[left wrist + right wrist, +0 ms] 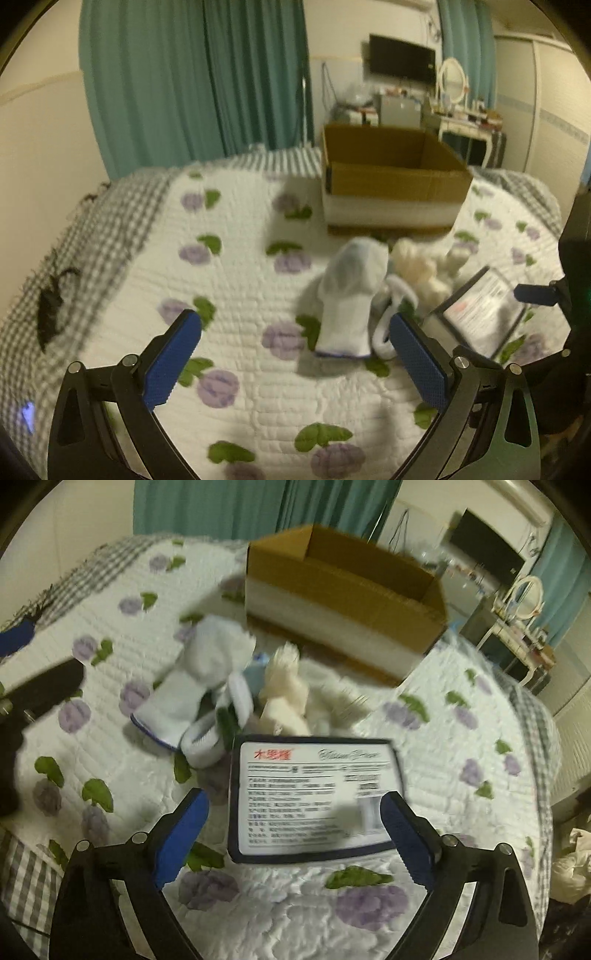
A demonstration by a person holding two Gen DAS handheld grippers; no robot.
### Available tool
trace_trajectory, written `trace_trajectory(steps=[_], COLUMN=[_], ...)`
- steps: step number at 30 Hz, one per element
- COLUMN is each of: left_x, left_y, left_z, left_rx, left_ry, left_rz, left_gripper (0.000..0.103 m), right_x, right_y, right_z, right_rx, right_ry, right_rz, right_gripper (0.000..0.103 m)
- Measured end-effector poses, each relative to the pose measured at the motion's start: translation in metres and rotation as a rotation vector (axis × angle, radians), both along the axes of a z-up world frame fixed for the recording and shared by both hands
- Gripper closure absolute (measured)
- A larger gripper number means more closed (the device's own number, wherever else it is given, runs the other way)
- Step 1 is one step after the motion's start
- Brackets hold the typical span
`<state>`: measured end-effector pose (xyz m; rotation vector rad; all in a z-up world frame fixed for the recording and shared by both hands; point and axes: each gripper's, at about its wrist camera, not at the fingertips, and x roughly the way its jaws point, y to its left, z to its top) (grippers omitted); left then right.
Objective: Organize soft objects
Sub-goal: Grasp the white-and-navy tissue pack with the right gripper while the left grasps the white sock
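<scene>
On the flowered quilt [236, 280] lies a heap of soft things: a white sock [347, 306] with a blue cuff edge, a white rolled band [388, 332] and a cream fluffy toy [417, 266]. My left gripper [295, 321] stands open just in front of the sock, with nothing between its fingers. In the right wrist view the sock [199, 672], the band [203, 742] and the toy [288, 694] lie beyond a flat dark-edged packet [314, 794] with a printed label. My right gripper [295, 799] hangs open over the packet's near half, its pads not pressing on it.
An open cardboard box [391, 173] stands on the bed behind the heap, its inside showing nothing. A black object [51, 302] lies on the checked border at the left. Teal curtains, a wall screen and a dressing table are at the far side. The packet [480, 310] lies right of the heap.
</scene>
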<state>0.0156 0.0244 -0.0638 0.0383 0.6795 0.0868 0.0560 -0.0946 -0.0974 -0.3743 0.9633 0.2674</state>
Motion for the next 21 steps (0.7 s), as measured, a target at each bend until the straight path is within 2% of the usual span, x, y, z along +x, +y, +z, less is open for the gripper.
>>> trace_trajectory(steps=[3, 8, 10, 11, 13, 14, 15, 18, 21], left_x=[0.01, 0.016, 0.017, 0.018, 0.018, 0.017, 0.019, 0.018, 0.018], left_y=[0.0, -0.002, -0.003, -0.003, -0.001, -0.001, 0.001, 0.001, 0.0], left_z=[-0.02, -0.033, -0.035, -0.036, -0.038, -0.038, -0.038, -0.035, -0.029], left_rx=[-0.009, 0.004, 0.008, 0.006, 0.004, 0.005, 0.004, -0.008, -0.022], left_ry=[0.039, 0.047, 0.048, 0.05, 0.052, 0.052, 0.052, 0.058, 0.055], left_rz=[-0.002, -0.01, -0.008, -0.008, -0.009, -0.01, -0.013, -0.036, -0.057], left_gripper=[0.0, 0.0, 0.0, 0.001, 0.001, 0.001, 0.006, 0.007, 0.007], right_x=[0.012, 0.027, 0.028, 0.026, 0.021, 0.017, 0.013, 0.004, -0.007], right_y=[0.003, 0.007, 0.007, 0.006, 0.001, -0.002, -0.004, -0.014, -0.024], right_z=[-0.017, -0.039, -0.039, -0.036, -0.027, -0.019, -0.013, 0.009, 0.042], right_rx=[-0.034, -0.108, -0.125, -0.124, -0.103, -0.082, -0.067, 0.006, 0.08], right_ry=[0.064, 0.093, 0.081, 0.073, 0.049, 0.033, 0.021, -0.017, -0.098], right_rz=[-0.011, -0.061, -0.074, -0.077, -0.085, -0.09, -0.095, -0.107, -0.113], right_gripper=[0.008, 0.009, 0.018, 0.022, 0.037, 0.04, 0.044, 0.052, 0.053])
